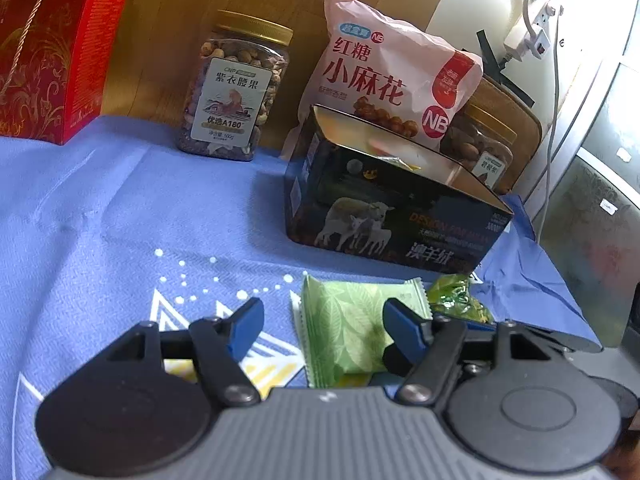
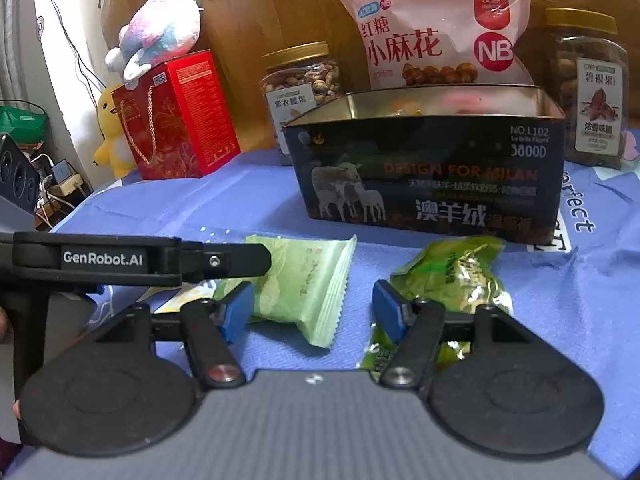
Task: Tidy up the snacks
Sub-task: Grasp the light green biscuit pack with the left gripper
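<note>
the step in hand looks like picking the two loose snack packets off the blue cloth on the table (image 2: 208,200) and dropping them into the open tin (image 2: 432,176), which stands toward the table's back edge in front of the pink snack bag (image 2: 436,28) and the nut jars. the pale green packet (image 2: 304,284) lies flat just in front of the tin, w/ the shiny dark green packet (image 2: 452,276) beside it, toward the table's right edge; the two are close but not overlapping. to do it well, each tool should prob straddle the thick middle of its packet, not the crimped end, press down a bit so the lower pad gets under the foil, then close slowly so the slick wrap doesn't squirt out; lift clear of the tin's rim before letting go. the left tool (image 1: 324,330) has its jaws apart, part-way open, nothing clamped: the pale green packet (image 1: 352,328) sits in the gap, nearer the right-hand pad, whether it touches cannot be told. the right tool (image 2: 316,308) also stands part-way open, holding nothing; the pale packet's corner lies betw. the pads, and the dark green one runs under its right-hand finger, contact unclear. the left tool's arm crosses the right view at the left side.
</note>
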Tool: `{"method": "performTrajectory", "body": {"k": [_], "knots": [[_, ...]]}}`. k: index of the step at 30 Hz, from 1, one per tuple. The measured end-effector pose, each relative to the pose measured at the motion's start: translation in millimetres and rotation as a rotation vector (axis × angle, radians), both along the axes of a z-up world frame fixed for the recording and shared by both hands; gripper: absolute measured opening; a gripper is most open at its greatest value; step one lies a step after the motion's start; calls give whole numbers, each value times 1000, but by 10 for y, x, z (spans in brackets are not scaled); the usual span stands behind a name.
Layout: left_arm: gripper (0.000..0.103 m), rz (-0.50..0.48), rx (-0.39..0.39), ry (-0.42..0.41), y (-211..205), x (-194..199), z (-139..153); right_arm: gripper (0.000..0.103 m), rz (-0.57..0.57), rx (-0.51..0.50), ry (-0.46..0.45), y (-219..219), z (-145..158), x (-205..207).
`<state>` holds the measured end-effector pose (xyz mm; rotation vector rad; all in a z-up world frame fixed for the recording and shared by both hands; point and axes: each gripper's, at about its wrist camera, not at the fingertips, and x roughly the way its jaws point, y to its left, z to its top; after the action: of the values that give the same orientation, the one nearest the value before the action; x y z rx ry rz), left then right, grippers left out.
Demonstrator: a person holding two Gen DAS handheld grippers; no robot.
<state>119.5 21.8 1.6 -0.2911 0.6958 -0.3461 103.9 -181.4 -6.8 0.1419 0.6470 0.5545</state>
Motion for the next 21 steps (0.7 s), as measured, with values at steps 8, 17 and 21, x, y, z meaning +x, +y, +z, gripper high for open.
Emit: {"method": "performTrajectory", "body": {"k": [8, 17, 21], "knots": [[68, -4, 17, -5, -18, -4, 9, 67, 25, -31, -10, 60, 6, -11], [61, -17, 24, -10, -38, -15, 11, 55, 54, -52, -46, 118, 28, -70], [49, -46, 11, -12, -41, -16, 6, 49, 56, -75, -73, 169, 43, -109]]}}
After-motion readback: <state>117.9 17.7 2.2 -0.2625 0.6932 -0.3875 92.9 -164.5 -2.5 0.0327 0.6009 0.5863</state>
